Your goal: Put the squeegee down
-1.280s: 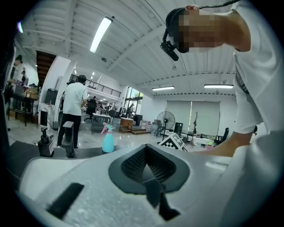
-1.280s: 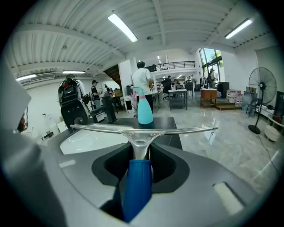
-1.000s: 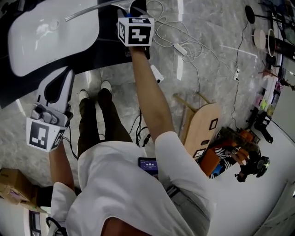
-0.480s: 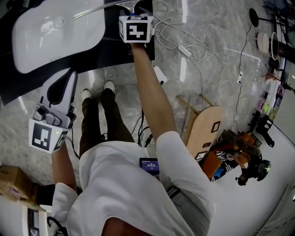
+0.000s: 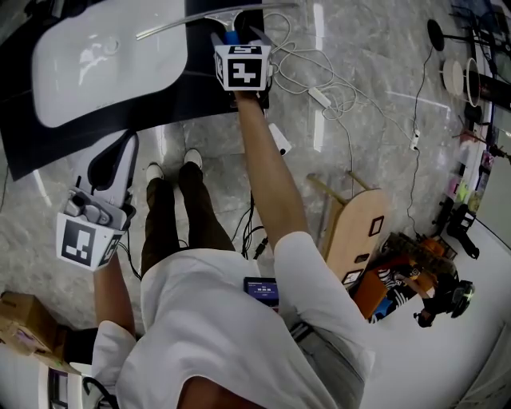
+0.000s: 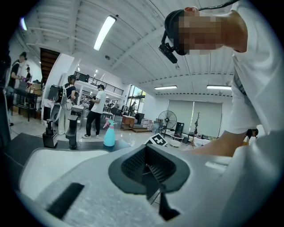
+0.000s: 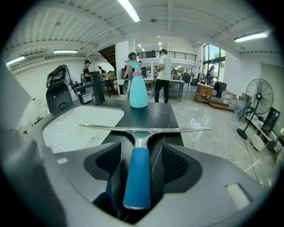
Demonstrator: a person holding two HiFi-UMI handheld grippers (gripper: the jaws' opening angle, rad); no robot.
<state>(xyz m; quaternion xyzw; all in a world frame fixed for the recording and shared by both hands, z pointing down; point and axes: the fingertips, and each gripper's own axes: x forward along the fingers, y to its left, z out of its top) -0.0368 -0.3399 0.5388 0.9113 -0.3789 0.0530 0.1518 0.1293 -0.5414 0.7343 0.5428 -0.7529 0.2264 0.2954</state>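
Note:
The squeegee has a blue handle and a long metal blade. It lies on the black countertop beside the white sink. My right gripper is around the handle, its jaws opening, with a gap between the right pad and the handle. In the head view the right gripper reaches over the countertop, the blade pointing toward the sink. My left gripper hangs near the counter's front edge, shut and empty; in its own view the left gripper shows its pads together.
A teal spray bottle stands at the far end of the countertop. Cables and a wooden stool are on the marble floor at the right. A cardboard box sits at lower left. People stand in the background.
The head view has shifted, so the counter and right gripper sit slightly lower and further right in the picture. The left gripper has risen a little. The squeegee stays on the counter.

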